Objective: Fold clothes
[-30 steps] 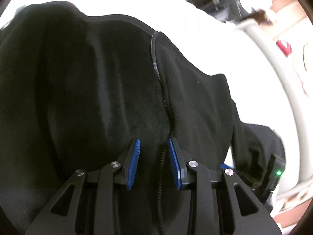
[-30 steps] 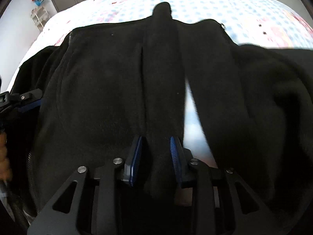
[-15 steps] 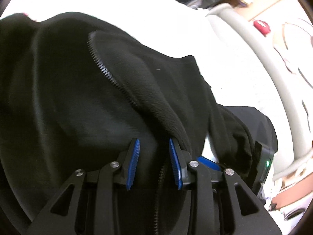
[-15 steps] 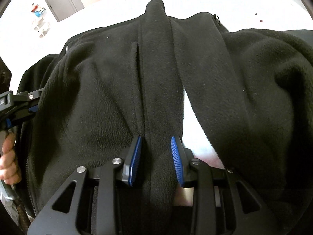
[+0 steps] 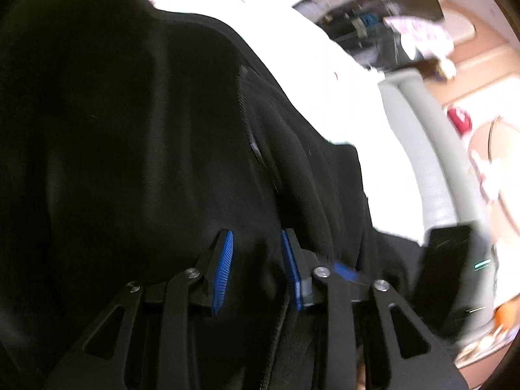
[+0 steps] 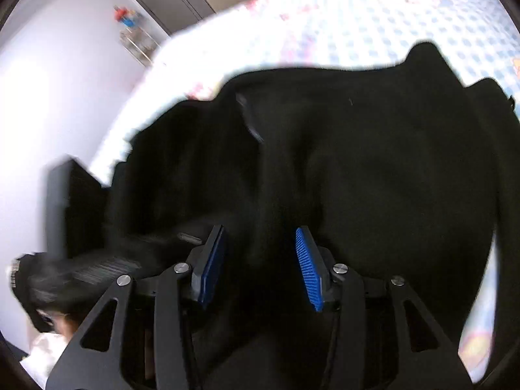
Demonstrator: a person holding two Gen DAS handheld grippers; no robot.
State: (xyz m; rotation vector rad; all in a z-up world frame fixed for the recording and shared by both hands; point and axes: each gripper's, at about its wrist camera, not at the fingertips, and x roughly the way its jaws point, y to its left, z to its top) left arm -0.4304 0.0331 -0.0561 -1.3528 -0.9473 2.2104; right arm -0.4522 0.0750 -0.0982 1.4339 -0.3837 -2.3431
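- the left gripper (image 5: 256,268) fingers (image 5: 223,269) pinch a fold of the black jacket (image 5: 130,149), with cloth bunched between the blue pads.
- the right gripper (image 6: 260,268) fingers (image 6: 308,269) stand spread, with the jacket lying between and under them; i cannot tell whether they touch it.
- the jacket lies spread on the bed (image 6: 373,26), whose sheet has a pale blue dotted print with pink marks beyond the jacket's far edge.
- a zipper (image 5: 250,136) runs down the jacket toward the left gripper.
- beyond the jacket's right edge, in the left view, a pale padded bed frame (image 5: 432,175) curves past.
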